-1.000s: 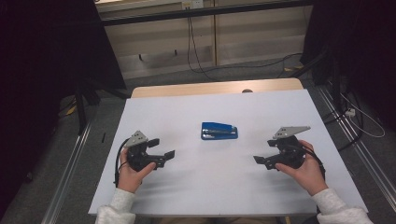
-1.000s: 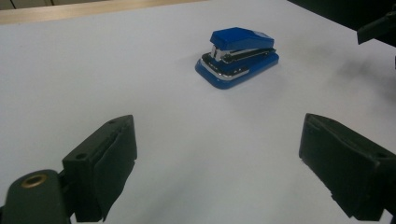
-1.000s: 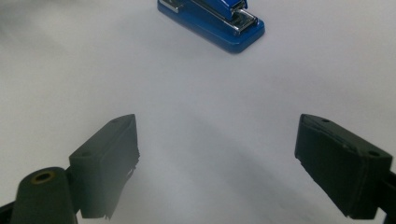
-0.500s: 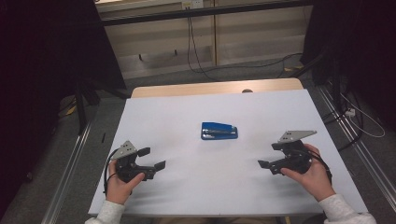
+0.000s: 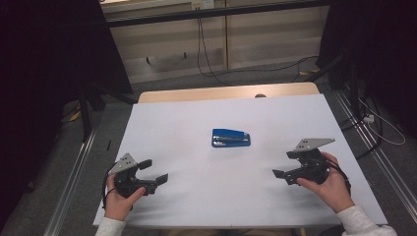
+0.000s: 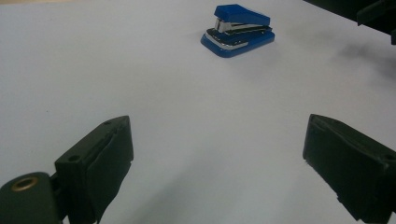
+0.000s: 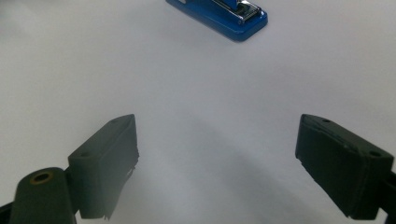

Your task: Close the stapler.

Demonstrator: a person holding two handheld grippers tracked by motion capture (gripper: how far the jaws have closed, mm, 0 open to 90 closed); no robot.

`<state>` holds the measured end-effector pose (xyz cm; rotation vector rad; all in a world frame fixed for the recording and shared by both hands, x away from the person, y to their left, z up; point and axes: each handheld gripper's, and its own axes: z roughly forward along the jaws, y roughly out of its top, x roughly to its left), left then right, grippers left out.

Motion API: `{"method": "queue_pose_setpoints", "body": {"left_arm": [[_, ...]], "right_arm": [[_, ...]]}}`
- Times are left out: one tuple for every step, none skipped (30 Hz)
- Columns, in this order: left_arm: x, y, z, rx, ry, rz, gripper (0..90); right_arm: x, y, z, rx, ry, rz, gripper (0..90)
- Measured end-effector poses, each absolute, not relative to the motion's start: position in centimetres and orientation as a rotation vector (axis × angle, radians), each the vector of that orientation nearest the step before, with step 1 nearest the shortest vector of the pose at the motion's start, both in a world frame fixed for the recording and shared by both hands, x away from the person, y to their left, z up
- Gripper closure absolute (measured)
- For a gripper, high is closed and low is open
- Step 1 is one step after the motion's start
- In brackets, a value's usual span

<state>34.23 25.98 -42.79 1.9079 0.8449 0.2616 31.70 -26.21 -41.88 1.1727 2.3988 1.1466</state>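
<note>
No legible text, label, brand or number anywhere, not even on the blue stapler [image 5: 230, 138]

Two hand-held black grippers, white sleeves at the wrists.

Left gripper [image 5: 155, 171] and right gripper [image 5: 281, 164]: black frames, broad matte pads [image 6: 100, 172], brass-ringed pivot holes, grey three-cornered top plates dotted with screws, thin black cables; white cuffs [image 5: 357, 218] below.
</note>
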Motion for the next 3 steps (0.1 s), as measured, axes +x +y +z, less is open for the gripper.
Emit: {"method": "queue_pose_setpoints", "body": {"left_arm": [[34.24,25.98,-42.79,1.908,0.845,0.262,8.6],[34.27,25.95,-42.8,1.903,0.843,0.261,8.6],[34.3,25.95,-42.79,1.907,0.841,0.264,8.6]], "right_arm": [[31.71,-26.2,-41.91,1.168,2.403,1.146,12.6],[31.71,-26.18,-41.94,1.166,2.406,1.143,12.6],[31.69,-26.16,-41.96,1.166,2.408,1.14,12.6]]}}
